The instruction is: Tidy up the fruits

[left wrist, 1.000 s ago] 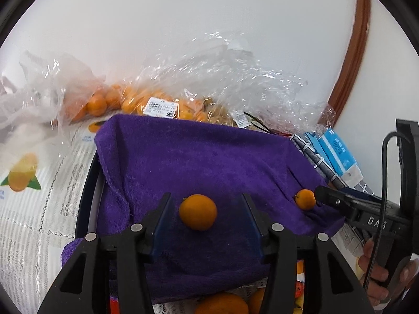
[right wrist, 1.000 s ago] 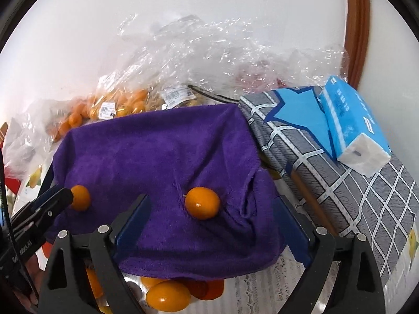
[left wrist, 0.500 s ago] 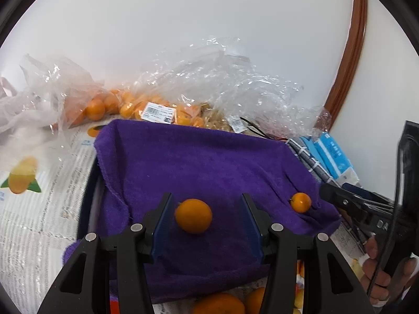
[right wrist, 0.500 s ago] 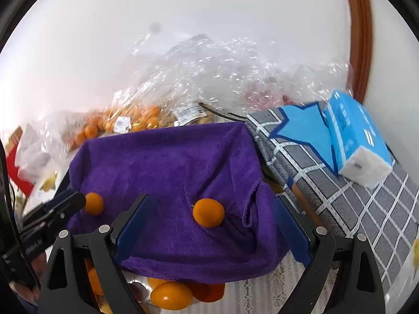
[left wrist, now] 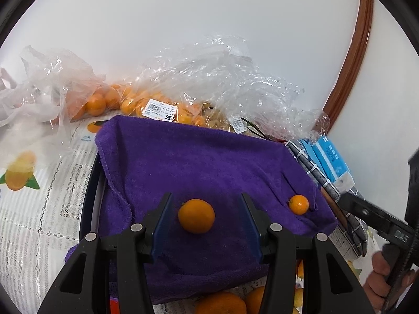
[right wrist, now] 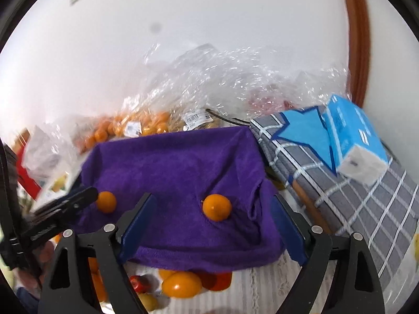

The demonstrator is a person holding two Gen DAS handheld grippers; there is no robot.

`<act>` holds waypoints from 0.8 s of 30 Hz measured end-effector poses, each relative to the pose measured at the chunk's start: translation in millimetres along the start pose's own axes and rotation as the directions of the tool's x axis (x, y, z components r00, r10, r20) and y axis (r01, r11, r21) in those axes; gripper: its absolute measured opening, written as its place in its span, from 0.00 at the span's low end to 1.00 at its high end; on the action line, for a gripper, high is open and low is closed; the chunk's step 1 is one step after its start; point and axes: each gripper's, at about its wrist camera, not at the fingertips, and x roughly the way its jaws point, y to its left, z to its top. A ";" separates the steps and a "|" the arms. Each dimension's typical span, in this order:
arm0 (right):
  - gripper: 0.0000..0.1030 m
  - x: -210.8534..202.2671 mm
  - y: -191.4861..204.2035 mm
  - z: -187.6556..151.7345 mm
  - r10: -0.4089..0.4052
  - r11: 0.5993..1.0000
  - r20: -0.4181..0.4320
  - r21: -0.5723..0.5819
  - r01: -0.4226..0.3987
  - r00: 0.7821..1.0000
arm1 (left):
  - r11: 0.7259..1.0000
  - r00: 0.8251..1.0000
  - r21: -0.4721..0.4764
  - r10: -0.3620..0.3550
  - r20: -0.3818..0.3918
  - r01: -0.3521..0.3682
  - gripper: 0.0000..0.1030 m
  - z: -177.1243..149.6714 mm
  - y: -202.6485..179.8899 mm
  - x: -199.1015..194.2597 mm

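2 round glossy oranges (left wrist: 196,219) (right wrist: 217,207) on plush purple towel (left wrist: 199,162), crinkled plastic bags (left wrist: 217,83) behind

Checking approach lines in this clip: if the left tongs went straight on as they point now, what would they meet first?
Probably the small orange lying on the purple towel, framed between the open left tongs. Depth is unclear; they may touch the towel beneath it first.

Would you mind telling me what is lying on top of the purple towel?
Two small oranges rest on the purple towel: one between the open left tongs, another near its right edge. What the towel covers is mostly hidden; more fruit peeks out below.
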 end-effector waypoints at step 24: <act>0.41 -15.0 3.7 -100.2 -0.083 0.988 -0.166 -0.142 0.060 0.983 | 1.000 1.000 -0.001 -0.019 -0.020 0.019 0.53 -5.8 -3.0 -6.4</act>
